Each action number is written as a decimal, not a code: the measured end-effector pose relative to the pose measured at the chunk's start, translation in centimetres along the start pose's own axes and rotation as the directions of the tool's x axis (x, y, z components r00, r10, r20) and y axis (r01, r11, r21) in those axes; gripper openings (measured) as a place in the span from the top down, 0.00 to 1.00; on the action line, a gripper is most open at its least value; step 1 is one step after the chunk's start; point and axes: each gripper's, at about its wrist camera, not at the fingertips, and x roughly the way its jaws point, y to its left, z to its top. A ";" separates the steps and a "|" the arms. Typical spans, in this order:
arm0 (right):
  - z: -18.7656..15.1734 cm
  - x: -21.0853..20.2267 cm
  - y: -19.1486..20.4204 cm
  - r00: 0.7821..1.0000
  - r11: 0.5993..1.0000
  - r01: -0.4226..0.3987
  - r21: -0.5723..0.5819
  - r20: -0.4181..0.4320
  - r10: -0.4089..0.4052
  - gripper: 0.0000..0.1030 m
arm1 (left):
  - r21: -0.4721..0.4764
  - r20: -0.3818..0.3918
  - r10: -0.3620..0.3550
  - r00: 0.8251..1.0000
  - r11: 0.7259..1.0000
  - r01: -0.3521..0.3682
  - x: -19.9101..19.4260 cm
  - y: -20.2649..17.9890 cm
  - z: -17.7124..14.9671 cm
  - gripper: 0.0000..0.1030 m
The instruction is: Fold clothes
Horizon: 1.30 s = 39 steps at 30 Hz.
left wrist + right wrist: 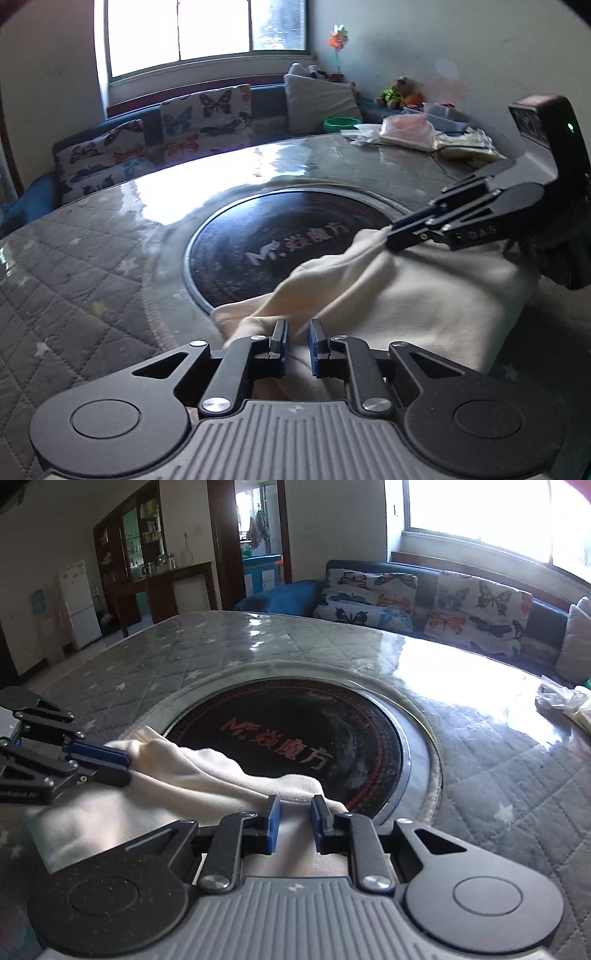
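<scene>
The cream garment (pixel 424 295) lies on the near part of the quilted table (pixel 74 280), its far edge lapping over the dark round hob (pixel 266 236). It already looks doubled into a thick rectangle. The left gripper (pixel 298 334) and right gripper (pixel 294 812) each stand slightly spread over that far edge, pinching nothing. Likely a fold is just laid; further folds and smoothing remain.

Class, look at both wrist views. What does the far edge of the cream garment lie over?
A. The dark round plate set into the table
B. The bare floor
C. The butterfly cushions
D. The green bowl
A: the cream garment drapes onto the near rim of the dark round plate with red lettering, set in the quilt-covered table.
</scene>
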 end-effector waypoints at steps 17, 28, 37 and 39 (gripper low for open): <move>3.8 5.4 3.2 0.977 0.981 -0.194 0.021 -0.086 0.195 0.76 | -0.122 0.019 0.027 0.999 0.992 -0.024 -0.3 2.2 -0.2 0.92; 4.0 5.0 4.1 0.994 0.993 -0.111 -0.024 0.017 0.112 0.96 | -0.136 0.074 0.020 0.997 0.991 -0.010 -1.1 2.1 0.5 0.95; 3.7 3.2 2.6 0.995 0.995 -0.093 0.023 0.042 0.092 0.84 | -0.043 0.024 0.044 0.999 0.998 -0.043 2.2 0.1 0.8 0.92; 3.3 1.9 2.2 0.996 0.997 -0.078 0.022 0.047 0.077 0.84 | -0.033 0.012 0.075 0.997 0.997 -0.075 2.8 0.4 0.6 0.90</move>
